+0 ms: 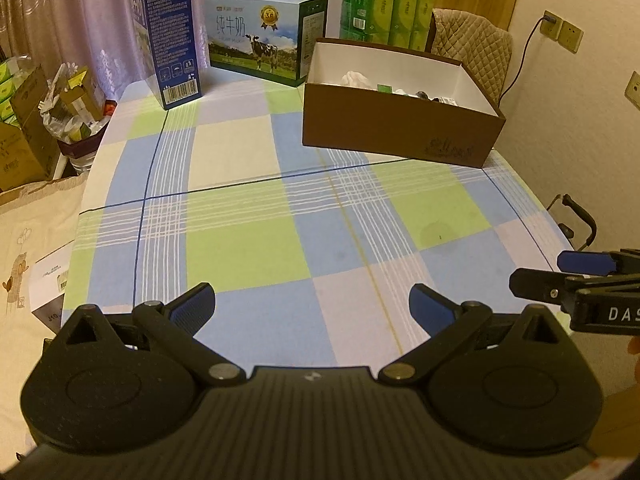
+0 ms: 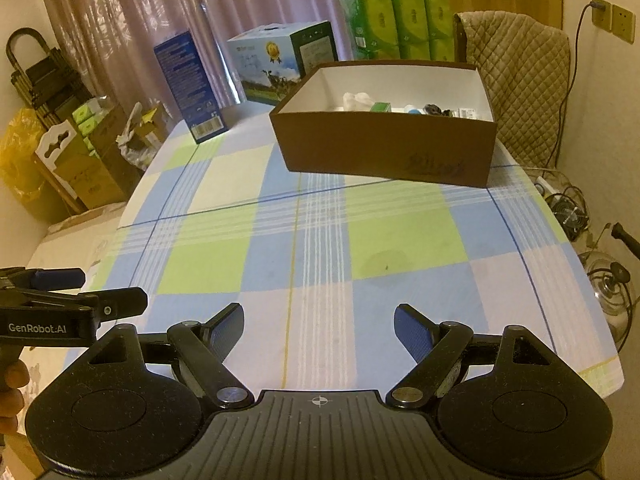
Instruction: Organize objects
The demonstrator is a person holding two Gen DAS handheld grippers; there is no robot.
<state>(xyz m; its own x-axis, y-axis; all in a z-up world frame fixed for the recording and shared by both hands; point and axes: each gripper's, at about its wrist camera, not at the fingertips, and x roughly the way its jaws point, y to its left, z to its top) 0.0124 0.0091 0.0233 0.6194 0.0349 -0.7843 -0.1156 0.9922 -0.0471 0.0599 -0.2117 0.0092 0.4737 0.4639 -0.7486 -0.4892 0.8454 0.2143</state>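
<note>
A brown open box [image 1: 396, 128] [image 2: 384, 148] stands at the far right of the checked tablecloth [image 1: 248, 240] [image 2: 320, 248]. Small items lie inside it: something white and crumpled [image 1: 354, 78] [image 2: 356, 100], a small green pack [image 1: 385, 88] [image 2: 380, 107] and other bits I cannot make out. My left gripper [image 1: 312, 306] hovers open over the near edge of the table, nothing between its fingers. My right gripper [image 2: 319, 326] is open too, level with it on the right, and shows at the left wrist view's right edge [image 1: 556, 276].
An upright blue carton [image 1: 166, 40] [image 2: 188, 84], a milk case with a cow picture [image 1: 264, 36] [image 2: 280, 60] and green tissue packs [image 1: 388, 8] [image 2: 400, 20] line the far edge. A quilted chair back [image 2: 516, 76] stands right of the box. Cardboard clutter [image 1: 32, 120] sits off the table's left side.
</note>
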